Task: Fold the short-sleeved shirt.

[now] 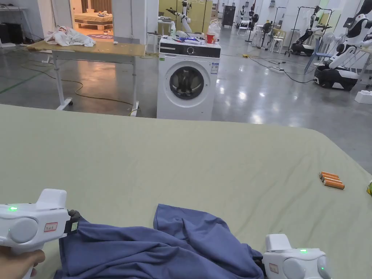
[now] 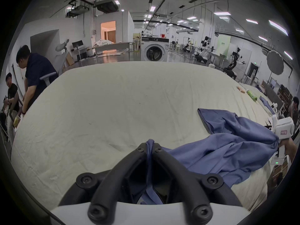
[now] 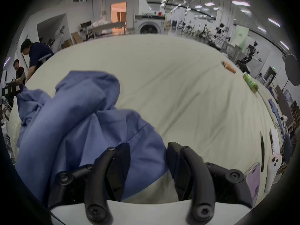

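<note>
The left gripper [image 2: 150, 145] is clamped on blue cloth, while the right gripper [image 3: 148, 152] has its jaws spread

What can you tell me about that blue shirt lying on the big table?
The shirt is plain blue, of thin soft cloth, with no print that shows. It lies crumpled and unfolded near the front edge of the table, which has a pale sheet over it. One flap sticks out flat toward the middle. The left gripper is shut on a bunched edge of it. The right gripper is open, with cloth lying between its jaws.
</note>
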Action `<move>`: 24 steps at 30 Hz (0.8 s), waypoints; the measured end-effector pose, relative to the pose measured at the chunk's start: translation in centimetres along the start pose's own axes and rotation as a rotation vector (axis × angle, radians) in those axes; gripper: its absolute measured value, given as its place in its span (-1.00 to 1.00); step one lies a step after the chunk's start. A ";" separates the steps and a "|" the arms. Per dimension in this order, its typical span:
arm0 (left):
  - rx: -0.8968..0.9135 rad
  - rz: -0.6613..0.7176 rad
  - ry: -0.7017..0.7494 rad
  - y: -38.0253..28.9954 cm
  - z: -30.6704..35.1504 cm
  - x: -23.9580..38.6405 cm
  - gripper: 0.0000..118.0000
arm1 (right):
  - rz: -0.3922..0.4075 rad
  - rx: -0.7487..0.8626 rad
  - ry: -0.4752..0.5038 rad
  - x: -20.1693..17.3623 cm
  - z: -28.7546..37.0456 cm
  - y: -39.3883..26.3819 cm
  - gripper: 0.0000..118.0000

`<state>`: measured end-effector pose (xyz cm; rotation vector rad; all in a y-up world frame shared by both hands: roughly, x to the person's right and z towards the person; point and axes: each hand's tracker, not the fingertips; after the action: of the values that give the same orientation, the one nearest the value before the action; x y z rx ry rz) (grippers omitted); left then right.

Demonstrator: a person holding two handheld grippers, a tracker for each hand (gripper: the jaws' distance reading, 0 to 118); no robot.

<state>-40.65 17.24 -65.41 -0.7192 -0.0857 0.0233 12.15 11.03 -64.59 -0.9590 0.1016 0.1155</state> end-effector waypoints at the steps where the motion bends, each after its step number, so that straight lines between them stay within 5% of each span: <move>1: -0.004 -0.013 0.010 -0.2 0.0 0.1 -0.98 | -0.008 0.013 -0.008 -0.1 -0.3 -0.2 -0.26; 2: -0.003 -0.021 0.016 -0.4 0.2 0.1 -0.98 | -0.027 0.042 -0.004 0.3 -0.9 -0.3 -0.34; 4: -0.005 -0.022 0.019 -0.6 0.1 0.1 -0.98 | -0.029 0.058 0.014 0.4 -1.1 -0.3 -0.90; 5: -0.001 -0.016 0.019 -0.6 0.3 0.1 -0.98 | -0.011 0.069 0.031 0.3 -1.1 -0.2 -0.93; 10: 0.064 -0.006 0.029 0.4 1.9 0.2 -0.99 | 0.088 0.169 -0.050 -0.5 0.9 0.5 -0.94; 14: 0.140 -0.007 0.047 2.8 4.0 -0.3 -0.99 | 0.031 0.290 -0.074 0.4 4.4 2.6 -0.94; 24: 0.330 -0.008 0.122 10.8 12.0 -4.0 -0.99 | 0.030 0.532 -0.180 3.7 13.3 8.6 -0.94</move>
<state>-45.62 33.07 -63.83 -0.3888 0.0325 -0.0137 15.02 27.04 -64.41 -0.4134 -0.0202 0.1907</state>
